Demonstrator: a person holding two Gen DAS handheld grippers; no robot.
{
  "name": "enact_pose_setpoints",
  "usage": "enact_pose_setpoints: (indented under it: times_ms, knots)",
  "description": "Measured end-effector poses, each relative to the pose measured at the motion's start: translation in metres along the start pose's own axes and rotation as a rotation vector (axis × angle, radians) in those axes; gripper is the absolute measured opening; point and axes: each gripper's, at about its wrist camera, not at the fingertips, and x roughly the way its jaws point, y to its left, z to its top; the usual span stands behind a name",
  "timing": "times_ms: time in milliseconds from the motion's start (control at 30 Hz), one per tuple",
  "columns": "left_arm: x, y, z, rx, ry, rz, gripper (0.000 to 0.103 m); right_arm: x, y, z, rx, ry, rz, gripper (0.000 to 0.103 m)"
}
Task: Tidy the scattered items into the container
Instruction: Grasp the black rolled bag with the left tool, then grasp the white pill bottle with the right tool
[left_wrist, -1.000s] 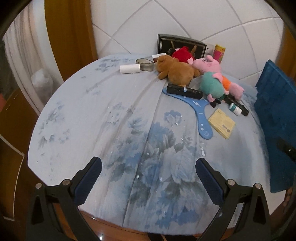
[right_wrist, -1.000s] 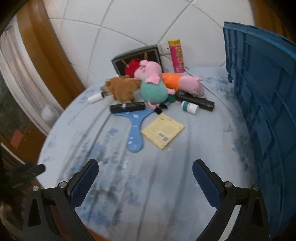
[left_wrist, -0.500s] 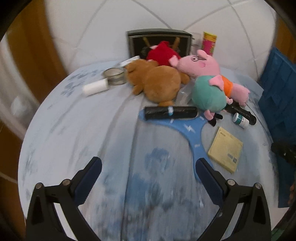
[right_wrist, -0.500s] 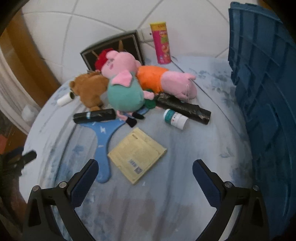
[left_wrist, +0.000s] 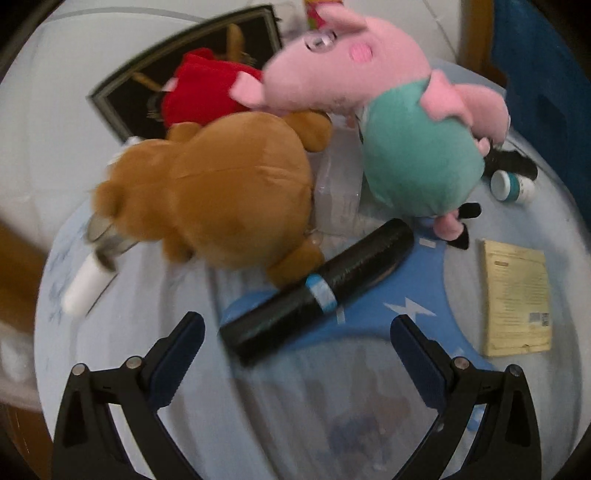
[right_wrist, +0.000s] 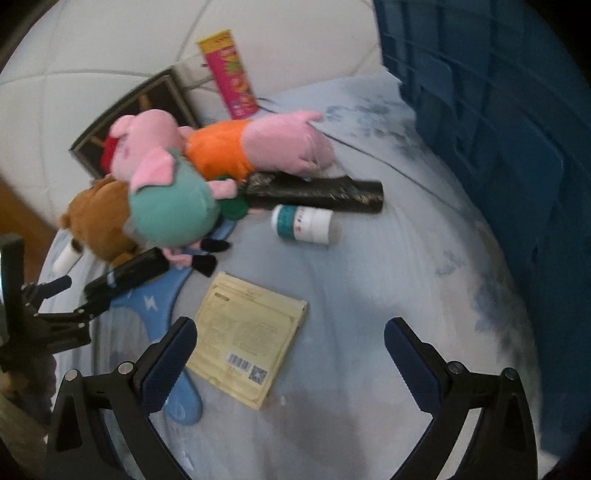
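My left gripper (left_wrist: 297, 345) is spread wide and holds nothing, hovering low over the desk (left_wrist: 155, 280), which is covered in a pale blue floral cloth. Between and just beyond its fingers lies a black roll with a blue band (left_wrist: 317, 290), resting diagonally across a blue flat boomerang-shaped piece (left_wrist: 402, 295). Behind the roll sits a brown plush bear (left_wrist: 221, 188), touching a red plush (left_wrist: 203, 86) and a pig plush in a teal dress (left_wrist: 399, 125). A clear plastic packet (left_wrist: 338, 192) is wedged between the bear and the pig. A white cylinder (left_wrist: 83, 288) lies to the bear's left, a dark framed picture (left_wrist: 122, 99) leans at the back, and a yellow flat packet (left_wrist: 517, 295) lies to the right.

My right gripper (right_wrist: 290, 345) is also released and empty, held over the same yellow flat packet (right_wrist: 251, 336), whose near corner sits beside my left finger. Farther off lie a small white jar with a teal band (right_wrist: 304, 225) on its side, touching a long black roll (right_wrist: 314, 192), and a second pig plush in an orange dress (right_wrist: 255, 144). A pink snack tube (right_wrist: 231, 74) stands upright by the wall. The blue crate (right_wrist: 491, 122), the container, rises along the right edge of the desk, well apart from the plush pile.
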Motion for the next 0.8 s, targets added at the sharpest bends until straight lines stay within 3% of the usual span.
enact_pose_setpoints:
  times_ms: [67,100,167,233,500,800]
  knots:
    - [0.014,-0.001,0.004,0.029,0.005,-0.036,0.102,0.009,0.002,-0.004,0.042,0.007,-0.035,0.103]
    - [0.019,-0.002,0.004,0.037,0.012,-0.045,0.097,0.013,0.002,-0.005,0.056,0.007,-0.053,0.103]
    - [0.031,-0.003,0.002,0.052,0.025,-0.061,0.075,0.019,0.003,-0.007,0.080,0.012,-0.082,0.103]
    - [0.028,0.003,-0.003,0.001,0.028,-0.109,0.050,0.024,0.004,-0.008,0.093,0.022,-0.103,0.103]
    - [0.004,0.007,-0.050,-0.218,0.101,-0.210,0.038,0.036,0.011,0.002,0.073,0.024,-0.166,0.103]
    - [-0.003,0.002,-0.036,-0.263,0.058,-0.150,0.037,0.069,0.004,0.032,0.057,-0.022,-0.140,0.102]
